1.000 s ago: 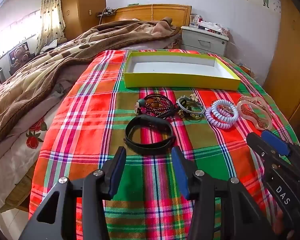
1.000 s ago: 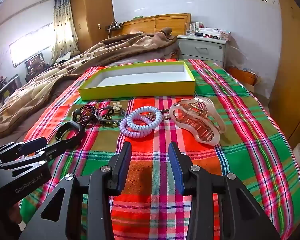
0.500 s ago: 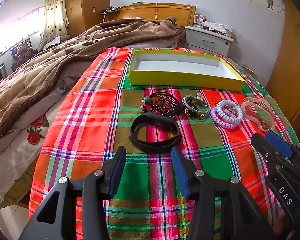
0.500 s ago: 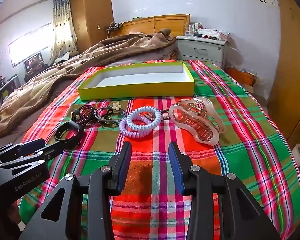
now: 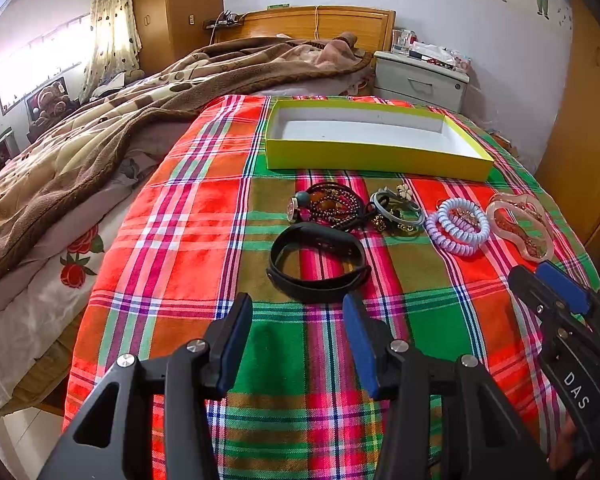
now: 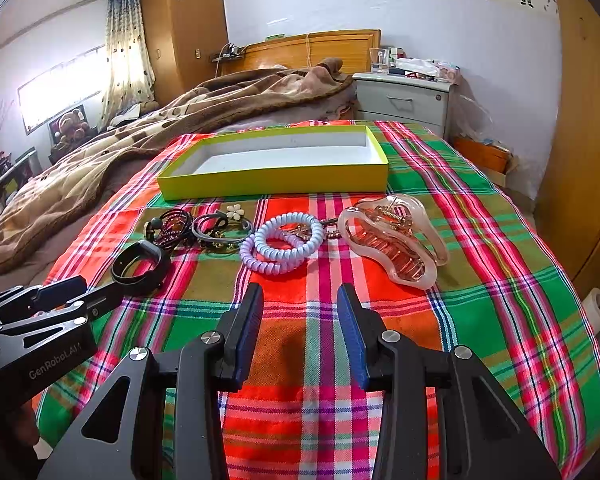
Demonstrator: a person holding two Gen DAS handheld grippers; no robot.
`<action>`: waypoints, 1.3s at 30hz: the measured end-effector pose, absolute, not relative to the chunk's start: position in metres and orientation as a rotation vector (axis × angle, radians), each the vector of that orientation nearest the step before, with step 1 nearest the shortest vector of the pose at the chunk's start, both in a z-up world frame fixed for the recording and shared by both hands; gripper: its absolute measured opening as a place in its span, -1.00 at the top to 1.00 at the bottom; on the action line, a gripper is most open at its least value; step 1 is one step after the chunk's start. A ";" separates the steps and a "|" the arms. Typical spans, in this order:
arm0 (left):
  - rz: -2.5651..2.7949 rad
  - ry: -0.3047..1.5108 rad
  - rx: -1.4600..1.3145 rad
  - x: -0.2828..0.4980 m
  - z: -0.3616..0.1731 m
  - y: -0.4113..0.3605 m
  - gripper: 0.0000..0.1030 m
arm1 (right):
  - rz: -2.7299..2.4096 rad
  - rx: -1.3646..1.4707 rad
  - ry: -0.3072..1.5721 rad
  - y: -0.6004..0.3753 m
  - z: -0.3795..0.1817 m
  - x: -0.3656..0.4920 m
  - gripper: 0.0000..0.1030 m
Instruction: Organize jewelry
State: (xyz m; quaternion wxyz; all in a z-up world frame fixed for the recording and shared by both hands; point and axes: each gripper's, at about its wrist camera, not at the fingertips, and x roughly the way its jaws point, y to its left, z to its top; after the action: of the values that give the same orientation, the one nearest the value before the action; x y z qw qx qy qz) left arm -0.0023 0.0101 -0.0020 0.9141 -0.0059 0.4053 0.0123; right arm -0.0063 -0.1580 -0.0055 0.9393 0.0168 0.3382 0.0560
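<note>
Both of my tools hang empty over the plaid cloth on the bed: the left hand-held gripper [image 5: 296, 312] has its jaws apart just short of the black band [image 5: 318, 262], and the right hand-held gripper [image 6: 300, 304] has its jaws apart too, below the lilac coil ties [image 6: 280, 242] and the pink hair claw [image 6: 392, 246].

The yellow box [image 5: 376, 160] lies empty in the upper middle of both views, beyond the row of pieces. I judge the step in hand to be the first pickup, with the black band nearest my left jaws. To do it well I would come down over one side of the loop, so that one finger goes inside the ring and one outside, and pinch the strap itself, not the cloth under it. I would lift straight up before carrying it to the box.

The beaded bracelets [image 5: 332, 204] and the grey bangle with a flower [image 5: 398, 210] touch and overlap; I cannot tell how many pieces are in that tangle, nor whether they are hooked together. Something small and gold sits inside the coil ties, too small to name.
</note>
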 end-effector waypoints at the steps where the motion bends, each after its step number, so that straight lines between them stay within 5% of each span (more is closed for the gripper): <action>1: 0.025 0.834 -0.010 -0.002 -0.002 0.010 0.05 | 0.115 0.033 0.690 -0.158 -0.005 -0.007 0.24; 39: 0.027 0.844 -0.019 -0.002 -0.002 0.013 0.05 | 0.110 0.033 0.690 -0.157 -0.006 -0.006 0.24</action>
State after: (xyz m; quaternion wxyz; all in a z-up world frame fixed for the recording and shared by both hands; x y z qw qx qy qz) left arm -0.0018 0.0134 -0.0017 0.9121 -0.0091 0.4097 0.0131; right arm -0.0062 -0.1570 -0.0063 0.9395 0.0161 0.3380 0.0538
